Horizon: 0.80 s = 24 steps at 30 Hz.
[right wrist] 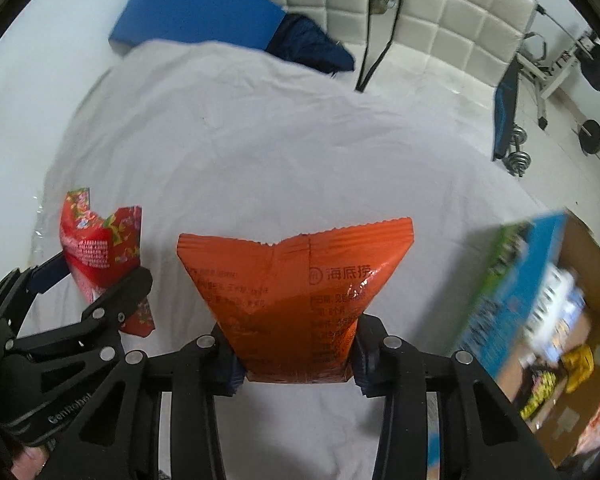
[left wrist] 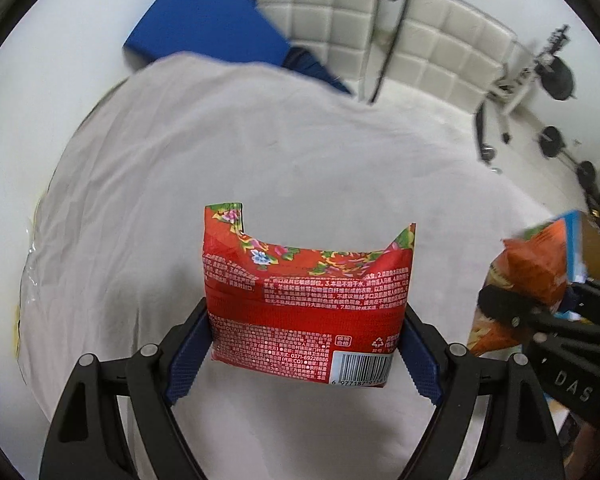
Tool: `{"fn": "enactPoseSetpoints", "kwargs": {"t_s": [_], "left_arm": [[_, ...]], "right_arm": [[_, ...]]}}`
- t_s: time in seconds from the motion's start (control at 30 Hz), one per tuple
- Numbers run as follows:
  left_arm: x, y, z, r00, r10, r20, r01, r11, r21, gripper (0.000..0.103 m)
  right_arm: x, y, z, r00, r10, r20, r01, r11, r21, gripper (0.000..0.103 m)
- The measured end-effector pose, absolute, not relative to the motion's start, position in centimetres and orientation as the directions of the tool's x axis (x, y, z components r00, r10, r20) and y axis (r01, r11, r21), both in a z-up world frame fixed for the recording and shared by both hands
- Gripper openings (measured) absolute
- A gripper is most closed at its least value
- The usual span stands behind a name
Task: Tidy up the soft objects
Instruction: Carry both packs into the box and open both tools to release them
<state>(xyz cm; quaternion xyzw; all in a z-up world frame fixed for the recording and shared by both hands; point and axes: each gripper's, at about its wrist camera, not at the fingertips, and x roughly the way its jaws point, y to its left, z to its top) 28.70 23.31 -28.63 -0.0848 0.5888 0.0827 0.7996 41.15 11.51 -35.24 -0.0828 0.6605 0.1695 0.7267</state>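
Note:
My left gripper (left wrist: 304,340) is shut on a red floral soft packet (left wrist: 306,300) and holds it above the white bed sheet (left wrist: 260,160). My right gripper (right wrist: 298,356) is shut on an orange soft packet (right wrist: 296,292), also held above the sheet. The two grippers are side by side. The orange packet shows at the right edge of the left wrist view (left wrist: 532,280). The red packet shows at the left of the right wrist view (right wrist: 100,248), with the left gripper (right wrist: 96,284) around it.
A cardboard box (right wrist: 580,280) with a blue flap and several packets inside stands at the right. A blue pad (right wrist: 196,12) and dark cloth (right wrist: 312,48) lie at the bed's far end. A white tufted headboard (right wrist: 440,12) and gym weights (right wrist: 516,156) are beyond.

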Motion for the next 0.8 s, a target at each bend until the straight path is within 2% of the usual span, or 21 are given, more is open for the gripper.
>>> {"fn": "enactPoseSetpoints", "kwargs": {"t_s": [0.4, 0.63, 0.8], "left_arm": [[26.3, 11.4, -19.7, 0.413, -0.136, -0.901, -0.036, 0.986, -0.165, 0.085], [27.1, 3.9, -17.9, 0.387, -0.255, -0.886, 0.097, 0.967, -0.236, 0.085], [28.9, -1.5, -18.5, 0.320, -0.311, -0.895, 0.161, 0.949, -0.272, 0.085]], "right_arm": [[32.5, -3.3, -24.1, 0.219, 0.143, -0.965, -0.198, 0.975, 0.100, 0.043], [28.7, -12.9, -20.1, 0.276, 0.113, -0.954, -0.073, 0.993, 0.096, 0.043], [27.7, -19.6, -19.6, 0.283, 0.087, -0.955, 0.016, 0.995, 0.096, 0.043]]}}
